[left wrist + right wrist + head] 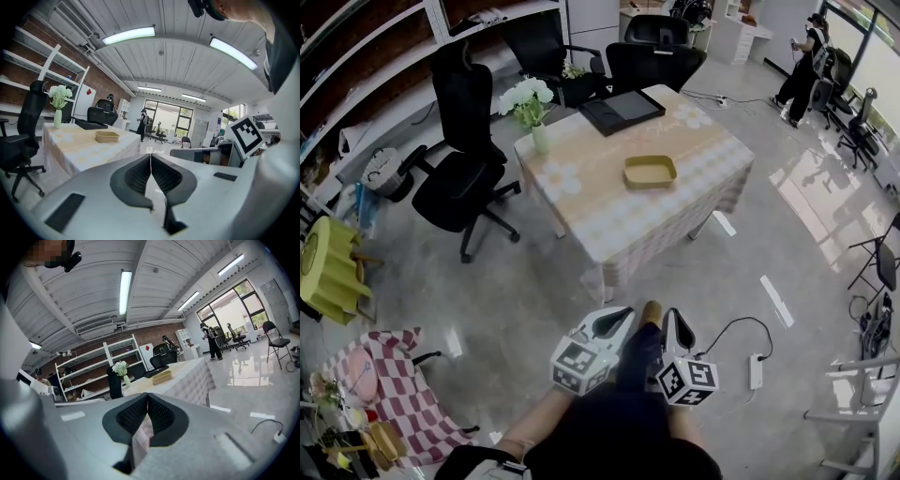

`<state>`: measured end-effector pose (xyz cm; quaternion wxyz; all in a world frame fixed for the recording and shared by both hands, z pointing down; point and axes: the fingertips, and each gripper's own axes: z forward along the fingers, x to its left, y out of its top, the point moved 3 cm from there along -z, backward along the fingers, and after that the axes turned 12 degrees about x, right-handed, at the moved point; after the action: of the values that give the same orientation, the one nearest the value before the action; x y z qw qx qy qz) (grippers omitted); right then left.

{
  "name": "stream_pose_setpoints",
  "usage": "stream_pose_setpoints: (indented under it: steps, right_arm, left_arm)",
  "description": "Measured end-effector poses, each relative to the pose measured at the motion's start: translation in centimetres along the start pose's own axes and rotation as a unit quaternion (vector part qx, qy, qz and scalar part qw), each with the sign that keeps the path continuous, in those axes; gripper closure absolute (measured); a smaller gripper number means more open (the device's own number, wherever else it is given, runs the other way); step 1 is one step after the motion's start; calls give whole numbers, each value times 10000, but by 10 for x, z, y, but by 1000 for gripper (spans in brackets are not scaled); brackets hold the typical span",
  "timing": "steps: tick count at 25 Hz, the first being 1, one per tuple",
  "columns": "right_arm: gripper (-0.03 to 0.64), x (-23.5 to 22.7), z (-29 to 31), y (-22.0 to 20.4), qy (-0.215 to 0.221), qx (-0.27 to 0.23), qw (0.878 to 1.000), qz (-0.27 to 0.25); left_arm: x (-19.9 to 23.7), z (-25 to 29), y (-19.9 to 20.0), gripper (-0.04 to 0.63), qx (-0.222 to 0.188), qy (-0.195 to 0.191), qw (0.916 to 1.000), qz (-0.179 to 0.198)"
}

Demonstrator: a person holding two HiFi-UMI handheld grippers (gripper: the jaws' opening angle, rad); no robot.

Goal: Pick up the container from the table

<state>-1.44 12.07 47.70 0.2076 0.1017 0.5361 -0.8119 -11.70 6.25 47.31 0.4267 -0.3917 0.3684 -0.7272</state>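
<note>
Lying on table, container, well beyond closed left tongs, right tongs

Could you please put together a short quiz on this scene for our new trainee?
1. True or false: the container lies on the table, with neither tongs touching it.
2. Which of these also stands on the table? A) a vase of white flowers B) a kettle C) a lamp
3. Fill in: the jaws of the left tongs and the right tongs are both ____.
Key: 1 true; 2 A; 3 shut.
</note>
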Motion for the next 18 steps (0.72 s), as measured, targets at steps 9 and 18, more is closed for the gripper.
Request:
stream_pose_setpoints:
  steps: [9, 18]
  right_arm:
    - [612, -24, 31, 28, 100, 2, 9999, -67]
    - [612, -55, 71, 63, 164, -40, 9998, -84]
  left_arm:
    - [12, 35, 21, 584, -33, 49, 10000, 18]
    - [30, 78, 49, 584, -76, 136, 9999, 4]
